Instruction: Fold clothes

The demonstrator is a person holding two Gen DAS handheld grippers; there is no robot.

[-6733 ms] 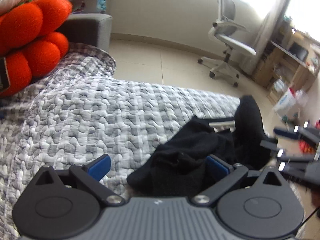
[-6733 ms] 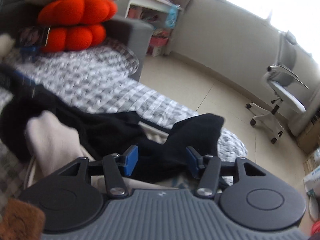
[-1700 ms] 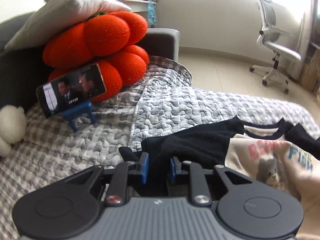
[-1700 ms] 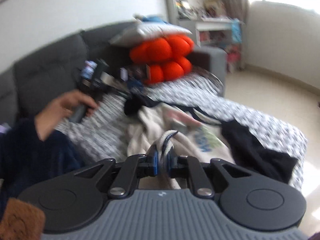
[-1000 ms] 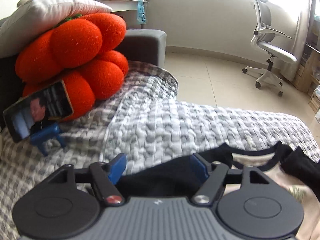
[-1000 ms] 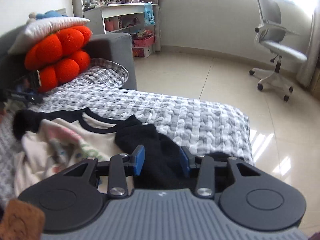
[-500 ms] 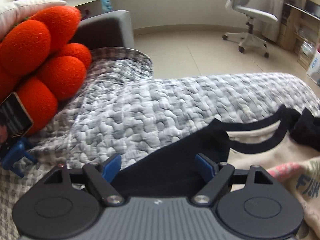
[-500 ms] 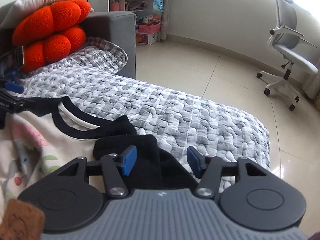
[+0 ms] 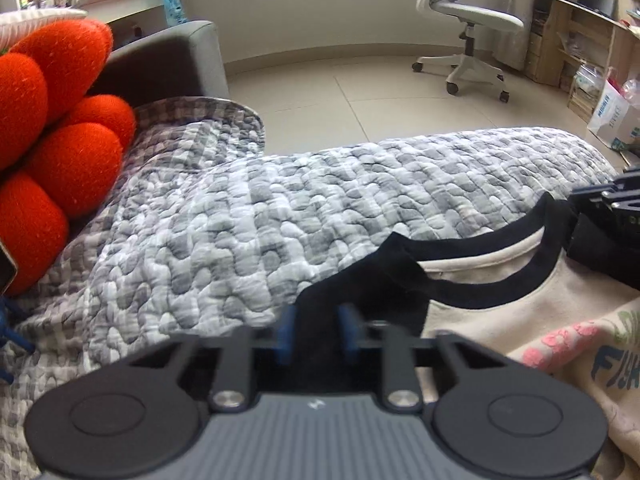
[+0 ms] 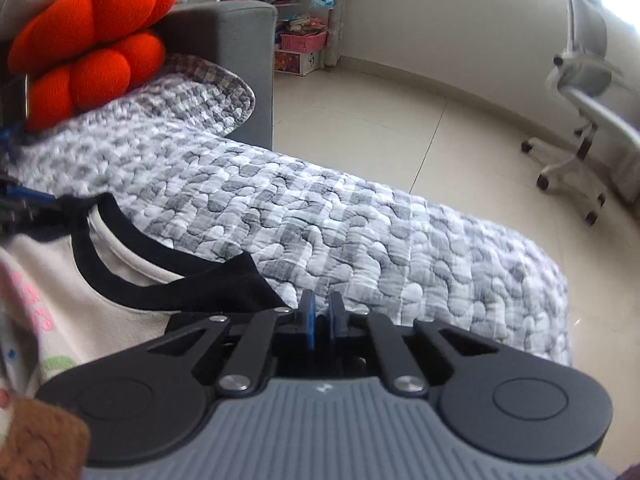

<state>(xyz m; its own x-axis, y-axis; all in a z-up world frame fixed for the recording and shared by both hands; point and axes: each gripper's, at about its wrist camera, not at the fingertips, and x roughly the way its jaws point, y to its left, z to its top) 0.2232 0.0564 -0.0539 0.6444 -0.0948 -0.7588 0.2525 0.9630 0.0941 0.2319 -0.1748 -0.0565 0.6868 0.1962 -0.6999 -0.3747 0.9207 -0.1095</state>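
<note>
Lying on the grey quilted blanket (image 9: 280,216) that covers the sofa, the cream shirt (image 9: 532,320) with black sleeves and a black neckband is the landmark for everything else. Its chest print, pink and blue lettering, faces up, and its neckline points toward the far edge of the blanket, where the tiled floor (image 9: 340,88) begins.

The left tongs (image 9: 314,334) sit at one shoulder of the shirt, clenched on the black sleeve (image 9: 360,292); the dark fabric fills the narrow gap between the blue pads, which look blurred in the left wrist view. The right tongs (image 10: 320,320) sit at the opposite shoulder, their blue pads drawn nearly together right at the edge of the other black sleeve (image 10: 224,284). Black cloth runs up to and under them, so they appear clamped on it, though the pinch itself is hidden by the fingers.

Beyond the shirt on the left tongs' side, an orange lumpy cushion (image 9: 52,128) leans against the grey sofa arm (image 9: 168,64). Farther from the shirt, across the floor, stands a white office chair (image 9: 468,20). Past the sofa arm, in the right wrist view, a white shelf (image 10: 296,12) holds small coloured items.
</note>
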